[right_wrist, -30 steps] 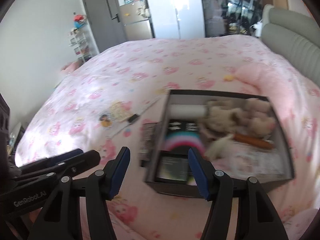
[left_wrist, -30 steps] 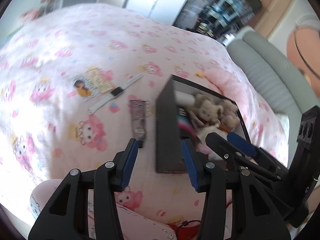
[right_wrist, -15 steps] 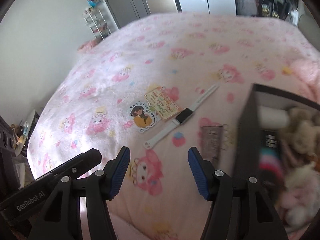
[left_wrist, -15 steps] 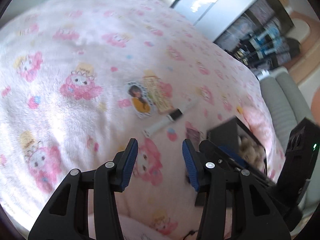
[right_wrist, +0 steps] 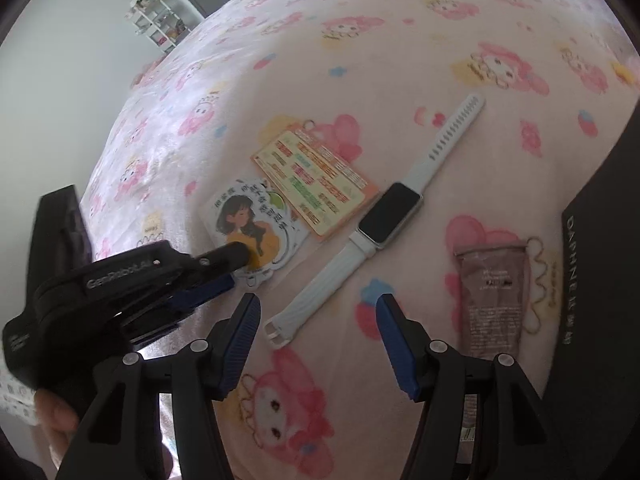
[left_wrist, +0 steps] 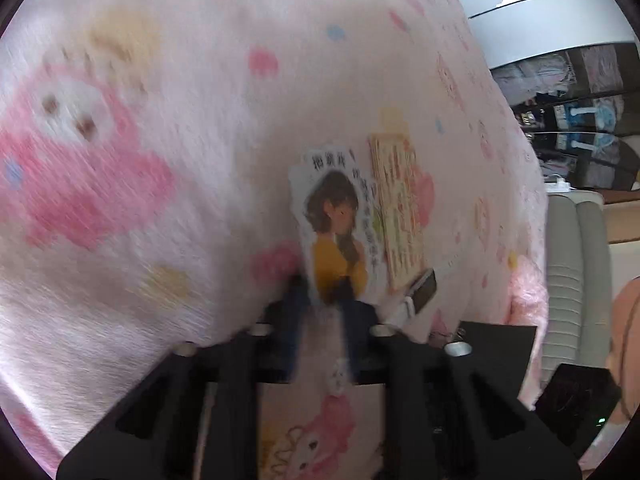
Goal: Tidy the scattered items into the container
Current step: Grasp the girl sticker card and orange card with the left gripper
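Note:
A girl-picture sticker card (right_wrist: 250,220) lies on the pink bedspread, partly under an orange printed card (right_wrist: 316,180). My left gripper (left_wrist: 322,292) sits at the sticker card's (left_wrist: 334,232) near edge, jaws narrowed around that edge; it also shows in the right wrist view (right_wrist: 236,270). A white smartwatch (right_wrist: 384,216) lies beside the cards. A brown-grey tube (right_wrist: 494,292) lies next to the dark box (right_wrist: 596,264). My right gripper (right_wrist: 318,344) is open and empty, hovering above the watch strap's near end.
The pink cartoon bedspread (right_wrist: 360,60) covers the whole bed. A grey padded headboard (left_wrist: 576,280) stands at the right. A white shelf unit (right_wrist: 160,24) and grey doors stand beyond the bed's far side.
Both grippers have moved left, away from the box, and dropped close to the bedspread. My left gripper has narrowed and reached the sticker card's edge. My right gripper stays open.

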The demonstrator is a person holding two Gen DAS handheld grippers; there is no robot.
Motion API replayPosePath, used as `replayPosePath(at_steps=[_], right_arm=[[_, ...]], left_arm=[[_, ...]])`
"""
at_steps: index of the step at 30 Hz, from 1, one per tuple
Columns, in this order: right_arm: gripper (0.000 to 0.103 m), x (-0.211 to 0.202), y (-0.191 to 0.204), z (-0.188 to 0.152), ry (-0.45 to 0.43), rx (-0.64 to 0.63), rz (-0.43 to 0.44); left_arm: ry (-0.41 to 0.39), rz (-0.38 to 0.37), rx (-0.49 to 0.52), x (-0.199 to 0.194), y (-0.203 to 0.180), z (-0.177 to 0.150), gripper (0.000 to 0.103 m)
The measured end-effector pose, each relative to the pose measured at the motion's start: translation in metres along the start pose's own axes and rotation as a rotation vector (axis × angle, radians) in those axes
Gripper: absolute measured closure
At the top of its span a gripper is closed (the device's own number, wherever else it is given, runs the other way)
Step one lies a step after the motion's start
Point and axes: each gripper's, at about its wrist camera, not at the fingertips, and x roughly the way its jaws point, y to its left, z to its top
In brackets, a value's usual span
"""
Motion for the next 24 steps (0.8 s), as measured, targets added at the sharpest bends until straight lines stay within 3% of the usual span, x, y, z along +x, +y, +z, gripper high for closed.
replayPosePath(at_steps=[6,9,11,13,18,20,24], right_arm=[[0.045,-0.018,-0.002,-0.016,-0.021,0.008,0.021],[0.046,-0.038,-0.001,-0.027,-0.045,-0.004,0.003],[0.047,-0.047,-0.004,-0.036,-0.031,-0.004,-0.039],[0.047,-0.053,-0.008,-0.046,-0.009,0.014,-0.04],[0.047,-0.053,0.001,-0.062,0.014,-0.029,0.007],[0.047,-0.049,0.004,-0.062,0.008,-0.037,-0.005],[0.047,-0.033,0.009,-0.049,-0.046,-0.054,-0.059]], left_arm=[[-0.066,0.026,0.03,-0.039,-0.015,-0.049,0.1],[0.03,0.091,0.08,-0.043,-0.023,-0.083,0.099],[0.112,0.068,0.08,-0.043,-0.019,-0.102,0.093],[0.1,0.08,0.088,-0.054,-0.013,-0.11,0.075],[-0.104,0.24,0.131,-0.099,0.003,-0.102,0.069],[-0.14,0.317,0.139,-0.098,0.008,-0.087,0.07],[-0.091,0.243,0.07,-0.081,0.022,-0.055,0.07]])
